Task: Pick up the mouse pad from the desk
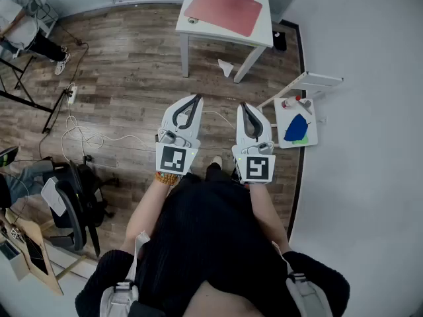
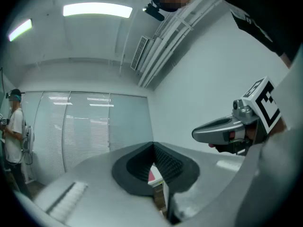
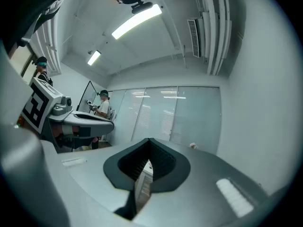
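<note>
A person stands on a wood floor (image 1: 132, 78) holding the left tool (image 1: 197, 98) and right tool (image 1: 243, 104) side by side, both aimed at a white bench (image 1: 263, 5) well ahead. The red pad (image 1: 223, 10) lies flat on the bench top, untouched and far from either tool.

Both tools are closed and empty, each pair of jaws meeting at the tips with nothing held between them.

Only the head view takes in the whole pad, along with a scrap of paper (image 1: 226, 67) under the bench, a white board (image 1: 296, 127) with a blue shape against the right wall, a cable (image 1: 86, 137) trailing over the floor and a dark chair (image 1: 73, 203) at left.

The left gripper view shows just a red sliver of the pad through the gap below its jaw tips, plus a ceiling light (image 2: 97, 9) and a bystander (image 2: 14, 126) by glass partitions.

The right gripper view catches a second onlooker (image 3: 101, 105) beyond the left tool, which crosses its left side.
</note>
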The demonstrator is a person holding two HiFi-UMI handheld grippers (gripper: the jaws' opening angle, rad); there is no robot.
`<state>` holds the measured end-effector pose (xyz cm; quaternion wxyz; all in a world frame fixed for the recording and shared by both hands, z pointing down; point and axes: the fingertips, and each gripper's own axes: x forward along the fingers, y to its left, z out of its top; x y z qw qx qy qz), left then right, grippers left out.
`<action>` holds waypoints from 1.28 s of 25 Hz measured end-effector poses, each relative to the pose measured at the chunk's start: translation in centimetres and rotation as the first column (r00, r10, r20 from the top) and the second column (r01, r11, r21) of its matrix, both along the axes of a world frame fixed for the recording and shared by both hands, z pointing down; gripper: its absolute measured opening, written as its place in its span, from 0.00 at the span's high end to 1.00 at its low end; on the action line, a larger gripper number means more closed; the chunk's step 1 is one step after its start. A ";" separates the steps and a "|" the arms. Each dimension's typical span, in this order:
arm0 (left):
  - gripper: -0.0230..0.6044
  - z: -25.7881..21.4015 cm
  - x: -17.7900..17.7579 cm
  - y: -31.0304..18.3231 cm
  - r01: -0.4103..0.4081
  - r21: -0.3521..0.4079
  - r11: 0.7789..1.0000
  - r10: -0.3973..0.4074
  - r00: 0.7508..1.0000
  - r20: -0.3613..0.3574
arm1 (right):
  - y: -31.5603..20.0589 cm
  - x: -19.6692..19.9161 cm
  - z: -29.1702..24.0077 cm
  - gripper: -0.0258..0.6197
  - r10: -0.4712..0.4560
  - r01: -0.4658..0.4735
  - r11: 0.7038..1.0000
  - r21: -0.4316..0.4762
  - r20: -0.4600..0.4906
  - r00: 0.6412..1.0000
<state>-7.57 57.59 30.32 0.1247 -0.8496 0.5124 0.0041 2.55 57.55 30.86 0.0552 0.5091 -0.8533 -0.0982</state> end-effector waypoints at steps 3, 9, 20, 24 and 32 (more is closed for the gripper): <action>0.96 1.0 -1.0 -0.6 0.001 -0.014 1.000 -0.002 1.000 -0.017 | -0.2 -0.4 1.7 0.92 -0.022 0.021 0.999 -0.041 -0.021 1.000; 0.96 2.5 -0.9 -3.6 -0.019 -0.047 0.999 0.018 1.000 -0.006 | -2.5 -1.7 1.8 0.92 -0.081 0.079 0.996 -0.034 -0.050 0.995; 0.96 4.2 5.3 -14.7 -0.009 -0.098 0.995 0.015 0.998 0.061 | -15.4 4.9 4.3 0.92 -0.129 0.129 0.989 -0.069 0.005 0.992; 0.96 4.6 7.3 -19.0 0.006 -0.110 0.994 0.005 0.995 0.102 | -20.9 7.3 4.8 0.92 -0.149 0.150 0.986 -0.076 0.019 0.989; 0.96 6.6 7.3 -24.4 0.075 -0.178 0.981 -0.048 0.987 0.151 | -27.6 9.2 7.3 0.92 -0.174 0.174 0.972 -0.161 0.013 0.985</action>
